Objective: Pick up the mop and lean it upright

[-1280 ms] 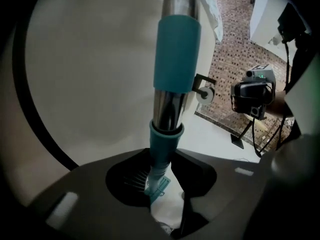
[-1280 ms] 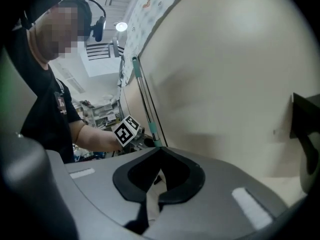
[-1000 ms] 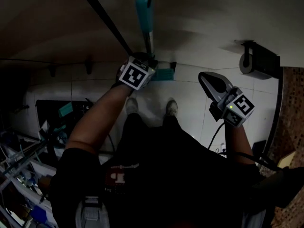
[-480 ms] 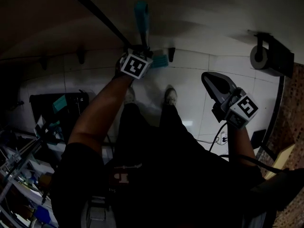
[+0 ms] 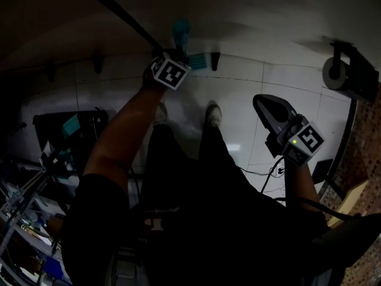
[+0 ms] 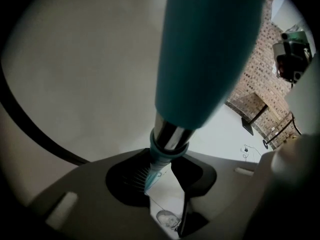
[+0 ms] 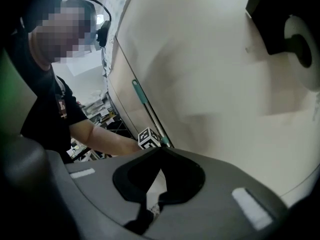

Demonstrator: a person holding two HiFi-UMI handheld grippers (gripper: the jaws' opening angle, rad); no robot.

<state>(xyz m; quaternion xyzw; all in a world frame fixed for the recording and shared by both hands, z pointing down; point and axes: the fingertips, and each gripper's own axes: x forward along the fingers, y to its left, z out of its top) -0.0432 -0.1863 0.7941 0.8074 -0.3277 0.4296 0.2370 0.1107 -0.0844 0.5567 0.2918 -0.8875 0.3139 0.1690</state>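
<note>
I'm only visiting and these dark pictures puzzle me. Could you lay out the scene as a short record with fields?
Place: tiled floor beside a pale wall
On the wall: paper roll on a dark holder
Left claw: closed on the mop, on its metal shaft just below the teal grip
Mop: handle close to the wall; contact cannot be told
Right claw: shut, holding nothing, off to the side

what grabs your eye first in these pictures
The teal mop handle looms large in the left gripper view, where the left gripper is clamped on the mop shaft just below it. In the head view, the empty right gripper sits lower right, with a paper roll at upper right.
</note>
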